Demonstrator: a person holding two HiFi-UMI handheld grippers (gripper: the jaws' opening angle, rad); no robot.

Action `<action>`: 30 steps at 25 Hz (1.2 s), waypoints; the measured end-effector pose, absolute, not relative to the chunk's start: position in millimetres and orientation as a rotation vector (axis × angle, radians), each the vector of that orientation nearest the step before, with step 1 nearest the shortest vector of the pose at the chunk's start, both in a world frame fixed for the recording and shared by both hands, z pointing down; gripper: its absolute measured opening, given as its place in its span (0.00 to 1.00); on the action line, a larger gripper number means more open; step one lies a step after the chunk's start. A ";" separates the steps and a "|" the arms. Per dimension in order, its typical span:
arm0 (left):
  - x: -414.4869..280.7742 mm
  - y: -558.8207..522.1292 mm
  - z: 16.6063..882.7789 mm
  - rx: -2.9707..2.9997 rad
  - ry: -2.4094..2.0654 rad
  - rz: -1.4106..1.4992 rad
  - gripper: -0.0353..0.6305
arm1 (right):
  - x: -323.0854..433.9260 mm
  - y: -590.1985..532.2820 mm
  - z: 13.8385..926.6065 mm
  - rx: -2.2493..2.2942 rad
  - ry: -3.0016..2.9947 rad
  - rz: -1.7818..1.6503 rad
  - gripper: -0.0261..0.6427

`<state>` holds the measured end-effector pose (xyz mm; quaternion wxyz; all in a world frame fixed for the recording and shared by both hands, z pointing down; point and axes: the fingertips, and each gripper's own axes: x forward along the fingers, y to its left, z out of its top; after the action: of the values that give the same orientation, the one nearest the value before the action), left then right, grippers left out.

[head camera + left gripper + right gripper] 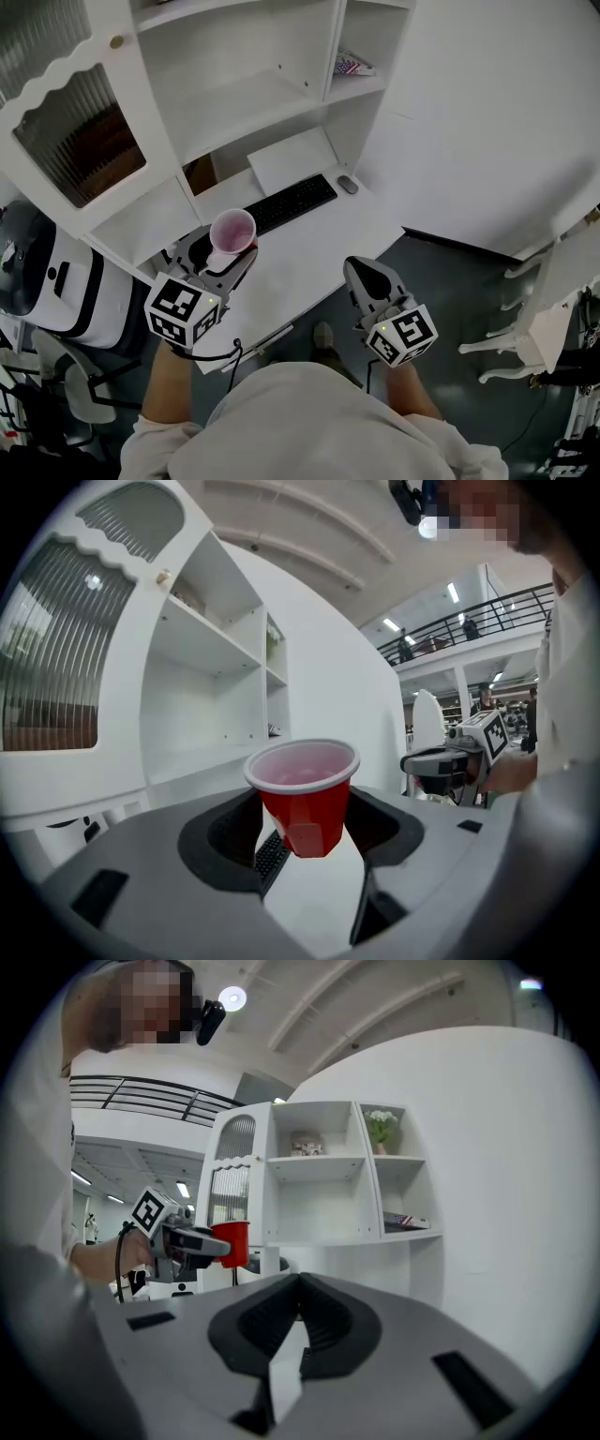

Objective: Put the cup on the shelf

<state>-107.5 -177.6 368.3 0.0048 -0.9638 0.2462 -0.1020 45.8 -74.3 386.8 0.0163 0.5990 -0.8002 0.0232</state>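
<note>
Desk and shelf layout
The cup (232, 230) sits between the jaws of the left gripper (225, 255), over the desk (314, 258) at its left. The keyboard (291, 202) lies farther, the mouse (348, 185) at its right. The shelf unit (234, 103) stands farthest.

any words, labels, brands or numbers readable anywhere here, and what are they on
No text can be read in any view.
keyboard: key lettering too small to read.
marker cubes: black-and-white square patterns, no letters or numbers.
striped flat item: stars-and-stripes print, no legible words.
cup: plain red, no print showing.
</note>
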 end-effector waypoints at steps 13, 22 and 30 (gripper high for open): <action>-56.7 -254.0 349.2 -2.959 0.965 -0.393 0.47 | 105.9 -148.8 384.9 1.713 -2.591 0.078 0.05; -23.8 -299.2 332.8 -2.907 1.007 -0.457 0.46 | 132.3 -176.4 393.0 1.653 -2.629 0.114 0.05; -12.4 -336.0 312.8 -2.907 1.084 -0.461 0.47 | 147.6 -182.1 403.8 1.616 -2.661 0.152 0.05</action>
<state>-12.4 -336.0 312.8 0.0027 -0.9268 0.3456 -0.1469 147.6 -182.1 403.8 0.0120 0.5184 -0.8536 0.0488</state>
